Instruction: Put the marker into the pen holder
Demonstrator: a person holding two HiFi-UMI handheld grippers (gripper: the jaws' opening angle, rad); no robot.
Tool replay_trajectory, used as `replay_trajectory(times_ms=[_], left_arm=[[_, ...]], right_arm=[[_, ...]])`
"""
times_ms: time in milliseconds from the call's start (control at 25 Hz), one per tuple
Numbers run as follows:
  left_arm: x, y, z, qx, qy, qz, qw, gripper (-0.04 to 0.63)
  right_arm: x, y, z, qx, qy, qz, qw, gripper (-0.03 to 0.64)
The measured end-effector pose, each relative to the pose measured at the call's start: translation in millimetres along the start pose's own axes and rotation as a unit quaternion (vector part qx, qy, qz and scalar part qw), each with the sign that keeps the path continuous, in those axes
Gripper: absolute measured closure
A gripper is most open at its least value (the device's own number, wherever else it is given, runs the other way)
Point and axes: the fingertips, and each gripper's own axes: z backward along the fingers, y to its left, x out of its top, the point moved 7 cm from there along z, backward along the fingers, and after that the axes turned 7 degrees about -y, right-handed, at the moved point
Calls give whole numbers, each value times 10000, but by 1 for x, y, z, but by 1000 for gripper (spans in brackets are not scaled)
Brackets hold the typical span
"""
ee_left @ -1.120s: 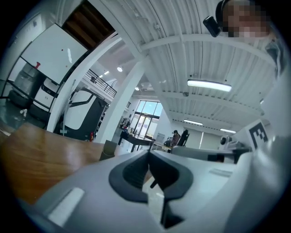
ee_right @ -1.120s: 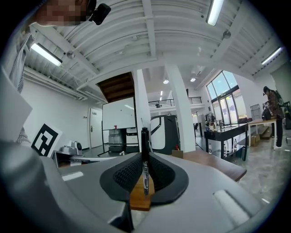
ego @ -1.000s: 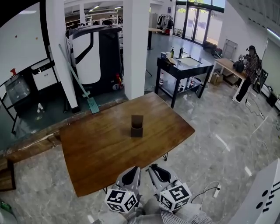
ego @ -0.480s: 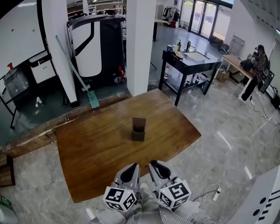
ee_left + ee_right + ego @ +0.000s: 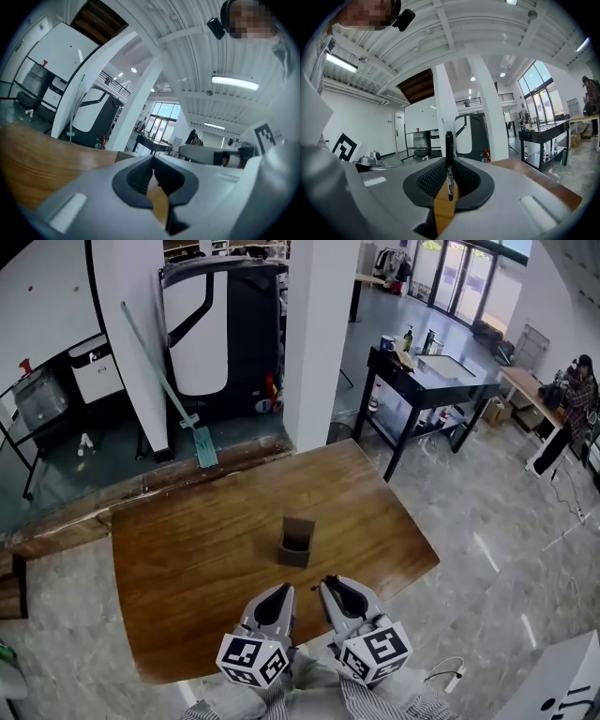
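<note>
The right gripper [image 5: 449, 161] pinches the marker [image 5: 449, 140] upright between its fingers, the left gripper [image 5: 153, 161] has fingers pressed together, empty; the pen holder [image 5: 295, 542] on the tabletop [image 5: 187, 559] is not yet reached.

Print on the marker [image 5: 449, 161] is too small to read.

A slim black marker [image 5: 449, 171] with a white printed label on its barrel is clamped upright between the jaws of the right gripper [image 5: 335, 589], with its upper end standing clear above them. It is held over the near edge of the wooden table [image 5: 178, 559]. The pen holder [image 5: 295, 541], a small dark box with an open top and a taller back wall, stands upright near the middle of that table, apart from the marker.
</note>
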Motion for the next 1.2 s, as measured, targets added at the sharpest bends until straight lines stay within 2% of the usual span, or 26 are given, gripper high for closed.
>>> replay_trajectory(times_ms=[280, 720, 1200], left_arm=[[2, 11, -28, 254, 17, -3, 9997, 591], [2, 32, -54, 227, 192, 1, 9996, 591], [-32, 78, -67, 381, 491, 297, 9976, 591]], right_arm=[[5, -30, -27, 140, 73, -9, 9999, 581], [-3, -47, -68, 118, 300, -28, 9995, 581], [-51, -54, -132, 199, 698, 101, 9973, 581]])
